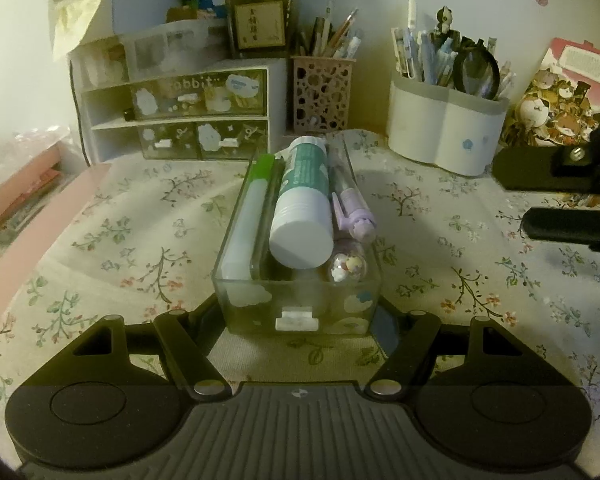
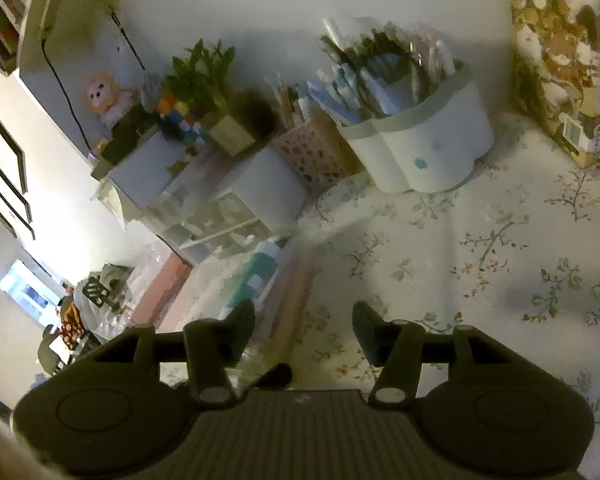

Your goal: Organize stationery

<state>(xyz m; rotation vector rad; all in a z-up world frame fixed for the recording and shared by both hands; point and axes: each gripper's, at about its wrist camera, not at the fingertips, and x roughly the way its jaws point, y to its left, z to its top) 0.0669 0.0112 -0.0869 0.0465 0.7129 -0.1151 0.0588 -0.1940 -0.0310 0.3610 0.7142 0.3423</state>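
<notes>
Through my left wrist camera, my left claw point(image 1: 298, 320) is clenched on the near end of a clear drawer tray point(image 1: 260, 304), one finger pressed against each side wall. The tray rests on the floral cloth point(image 1: 112, 240) of the bench, running away from me. Inside it, side by side, lie a white marker with a green cap point(image 1: 249, 216), a fat white and teal glue stick point(image 1: 305, 208) and a lilac pen point(image 1: 354, 208), with a small round pastel charm point(image 1: 348, 266) at the near right corner. Behind the tray stands a white drawer organiser point(image 1: 172, 120) with the word "rabbit" on a clear front, then a pink cut-out pen cup point(image 1: 322, 94) full of pencils, then a white lobed pen holder point(image 1: 446, 128) stuffed with pens and a magnifier. A colourful picture box point(image 1: 556, 100) leans at the far right. My right claw point(image 1: 572, 196) shows at the right edge, hanging above the cloth, well apart from the tray.

My right wrist camera gives a tilted, blurred picture. My right claw point(image 2: 304, 328) is released, its fingers parted with nothing between them but the cloth point(image 2: 500, 240) below. The tray point(image 2: 240, 296) lies just beyond and left of my left finger, the teal glue stick point(image 2: 260, 272) showing inside it. The lobed pen holder point(image 2: 420, 152) stands farther off, with the pink cup point(image 2: 320, 152) and the organiser point(image 2: 228, 200) to its left, and a potted plant point(image 2: 204, 68) behind.
</notes>
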